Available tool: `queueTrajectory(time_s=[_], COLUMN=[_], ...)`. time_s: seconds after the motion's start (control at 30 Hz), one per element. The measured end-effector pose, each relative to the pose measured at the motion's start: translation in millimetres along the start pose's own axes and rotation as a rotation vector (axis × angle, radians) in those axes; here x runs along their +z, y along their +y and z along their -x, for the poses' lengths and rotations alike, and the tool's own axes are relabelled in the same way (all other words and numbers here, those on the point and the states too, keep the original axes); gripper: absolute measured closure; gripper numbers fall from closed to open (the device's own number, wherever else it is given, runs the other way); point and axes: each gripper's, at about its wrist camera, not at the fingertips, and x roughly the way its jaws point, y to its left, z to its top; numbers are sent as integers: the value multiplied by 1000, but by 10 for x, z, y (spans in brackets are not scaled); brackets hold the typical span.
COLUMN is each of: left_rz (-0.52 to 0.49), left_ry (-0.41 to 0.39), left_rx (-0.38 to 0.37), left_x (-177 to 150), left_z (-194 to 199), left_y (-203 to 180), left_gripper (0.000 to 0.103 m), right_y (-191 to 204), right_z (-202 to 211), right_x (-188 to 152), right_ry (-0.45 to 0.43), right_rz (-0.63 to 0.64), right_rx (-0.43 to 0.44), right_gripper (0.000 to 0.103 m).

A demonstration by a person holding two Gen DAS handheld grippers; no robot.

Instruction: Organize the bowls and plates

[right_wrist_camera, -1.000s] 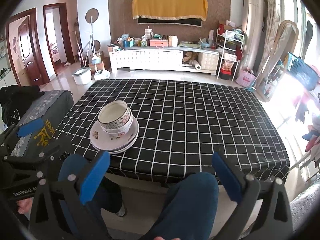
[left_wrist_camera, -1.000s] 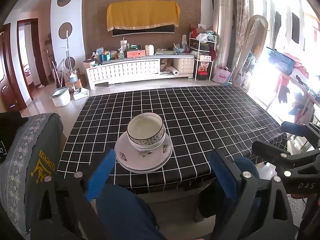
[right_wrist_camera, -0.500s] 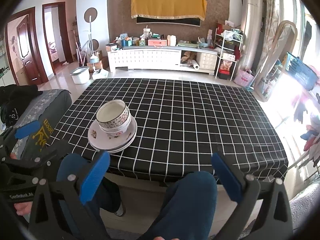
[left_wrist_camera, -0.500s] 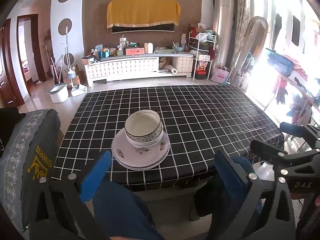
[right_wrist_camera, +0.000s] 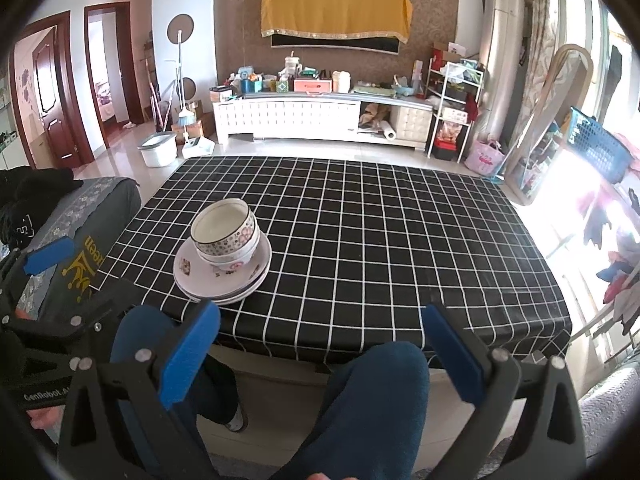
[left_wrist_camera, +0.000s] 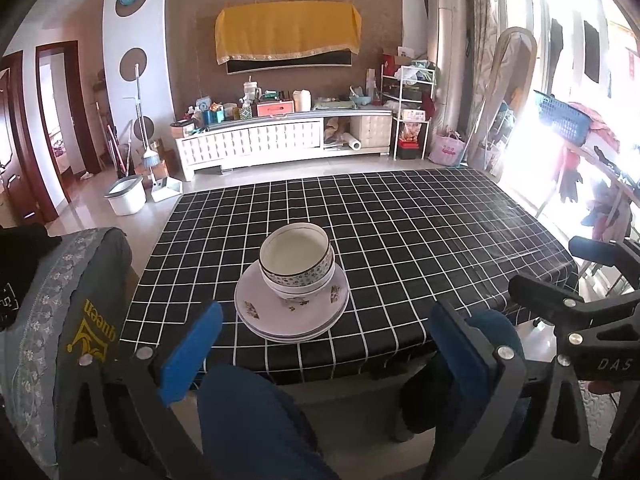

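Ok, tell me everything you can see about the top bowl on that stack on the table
The top bowl is a round, deep, glossy bowl that looks ceramic, cream-white and empty inside, with a dark rim line. Its outer wall has a band of small dark speckles and a pink flower. It sits upright, nested in a second bowl, which rests on stacked plates near the front edge of the black checked tablecloth. Neither the left gripper nor the right gripper touches it; both are open.

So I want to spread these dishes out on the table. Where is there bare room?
The checked tablecloth is bare everywhere right of and behind the stack: the whole middle, the far edge toward the white cabinet, and the window side. The only crowded spot is the near left corner, where bowls sit on stacked plates, close to the front edge.
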Motion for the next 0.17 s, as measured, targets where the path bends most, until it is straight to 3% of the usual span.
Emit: queueTrajectory(time_s=[0.17], left_rz=[8], left_ry=[-1], left_rx=[-5], left_x=[4], left_z=[10], left_y=[24], left_gripper=[1], right_y=[11], right_z=[9], right_x=[-12], right_ry=[0], right_rz=[4], right_rx=[2], right_gripper=[0])
